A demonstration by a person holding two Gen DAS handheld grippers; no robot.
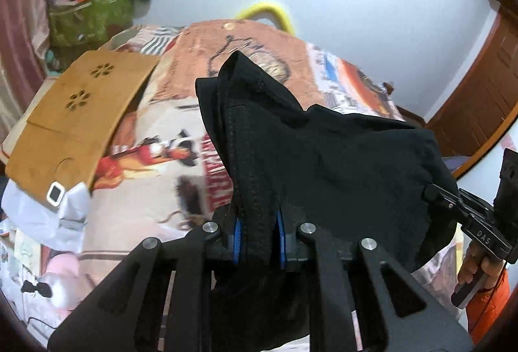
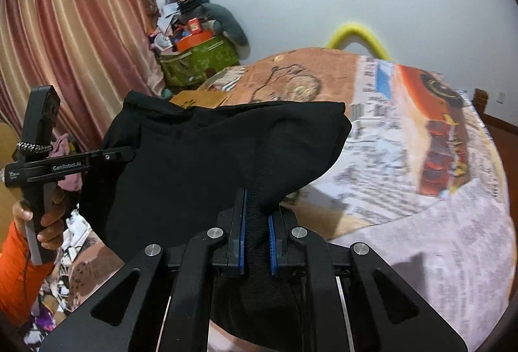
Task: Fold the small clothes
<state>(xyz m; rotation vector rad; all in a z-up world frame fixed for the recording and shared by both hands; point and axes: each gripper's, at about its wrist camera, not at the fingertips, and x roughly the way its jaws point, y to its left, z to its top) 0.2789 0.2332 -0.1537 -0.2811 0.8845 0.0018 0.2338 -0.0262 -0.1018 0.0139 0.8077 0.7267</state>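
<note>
A: Where is the garment?

B: A small black garment [image 1: 327, 157] hangs in the air above a bed [image 2: 421, 222], stretched between the two grippers. It does not seem to touch the bed, though its lowest fold is hidden behind the tools.

A: How does the left gripper hold it?

B: The left gripper [image 1: 259, 238] has its jaws nearly closed on a stitched edge of the cloth. The fabric runs straight up between the blue pads [image 1: 237, 242] and rises in a peak past them, then drapes off to the right.

A: And the right one?

B: The right gripper [image 2: 257, 242] is likewise almost closed, pinching a ribbed band of the same cloth between its blue pads [image 2: 241, 238]. From there the garment spreads to the left, towards the other tool.

A: Who holds the tools?

B: A person in an orange sleeve [image 2: 13, 271]; a hand [image 2: 48, 219] grips the left tool's handle.

A: What lies around?

B: A patterned bedspread [image 1: 155, 177], a tan board [image 1: 84, 112] at the bed's left edge, and striped curtains [image 2: 71, 38] beyond.
</note>
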